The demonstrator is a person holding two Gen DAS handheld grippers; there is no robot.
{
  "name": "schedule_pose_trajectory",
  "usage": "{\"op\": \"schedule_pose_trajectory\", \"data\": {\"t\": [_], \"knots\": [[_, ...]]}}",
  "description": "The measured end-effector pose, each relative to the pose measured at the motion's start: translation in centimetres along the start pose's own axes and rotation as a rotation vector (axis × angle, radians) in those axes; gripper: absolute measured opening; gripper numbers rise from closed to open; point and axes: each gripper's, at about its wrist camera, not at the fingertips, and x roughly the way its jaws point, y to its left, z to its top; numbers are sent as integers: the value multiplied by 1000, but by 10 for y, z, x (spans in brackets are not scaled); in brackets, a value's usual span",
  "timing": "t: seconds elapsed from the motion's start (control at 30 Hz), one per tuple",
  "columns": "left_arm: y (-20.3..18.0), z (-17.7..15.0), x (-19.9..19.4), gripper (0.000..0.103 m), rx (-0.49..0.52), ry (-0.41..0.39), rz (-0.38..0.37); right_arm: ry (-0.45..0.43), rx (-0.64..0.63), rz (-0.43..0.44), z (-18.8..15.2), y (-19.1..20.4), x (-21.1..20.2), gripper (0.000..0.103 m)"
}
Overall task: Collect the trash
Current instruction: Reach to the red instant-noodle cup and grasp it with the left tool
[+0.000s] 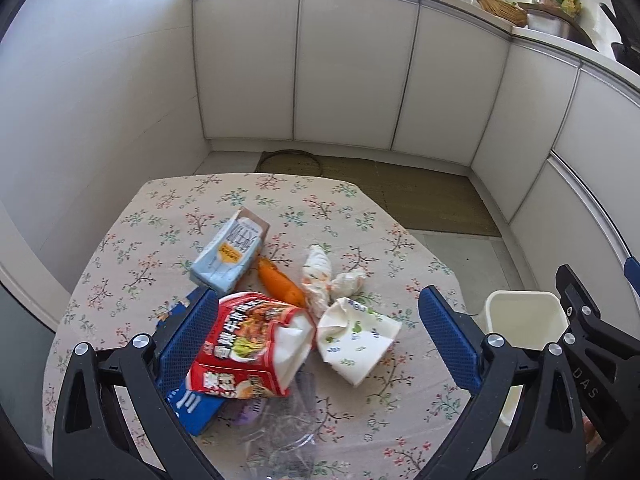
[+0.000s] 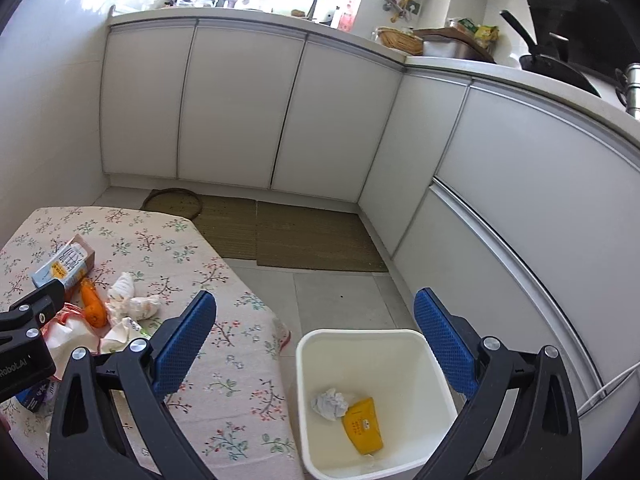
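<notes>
Red noodle packet (image 1: 252,344) on floral bench (image 1: 400,420), crumpled, torn mouth up and right, long axis running near-left to far-right. Left hand-held gripper (image 1: 318,336) wide open above it, left pad beside packet's edge. Right hand-held gripper (image 2: 316,344) wide open, empty, over white bin (image 2: 320,420) beside bench edge; yellow wrapper (image 2: 362,426) and tissue wad (image 2: 330,402) inside. Open floor beyond.

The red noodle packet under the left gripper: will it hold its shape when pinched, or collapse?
The red noodle packet looks torn open and crumpled, with white lining showing, so it probably flattens between the left gripper pads. It appears empty, so likely light. Its glossy film may slip, and it overlaps a blue packet that could shift.
</notes>
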Motion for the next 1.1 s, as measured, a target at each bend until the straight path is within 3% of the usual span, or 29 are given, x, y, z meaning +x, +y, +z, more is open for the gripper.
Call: {"op": "schedule_pose_trajectory", "data": {"t": [0.27, 0.5, 0.63, 0.77, 0.97, 1.1], "knots": [[69, 6, 6, 96, -92, 20, 63, 6, -59, 67, 4, 55, -1, 96], [136, 3, 37, 96, -250, 152, 47, 31, -133, 116, 3, 94, 3, 96], [158, -1, 56, 96, -359, 258, -86, 74, -131, 125, 3, 101, 14, 96], [148, -9, 77, 96, -355, 387, -238, 107, -84, 117, 5, 93, 24, 96], [145, -21, 102, 94, -388, 447, -292, 178, -14, 131, 4, 77, 40, 96], [151, -33, 127, 78, -478, 508, -410, 197, -15, 135, 1, 75, 44, 96]]}}
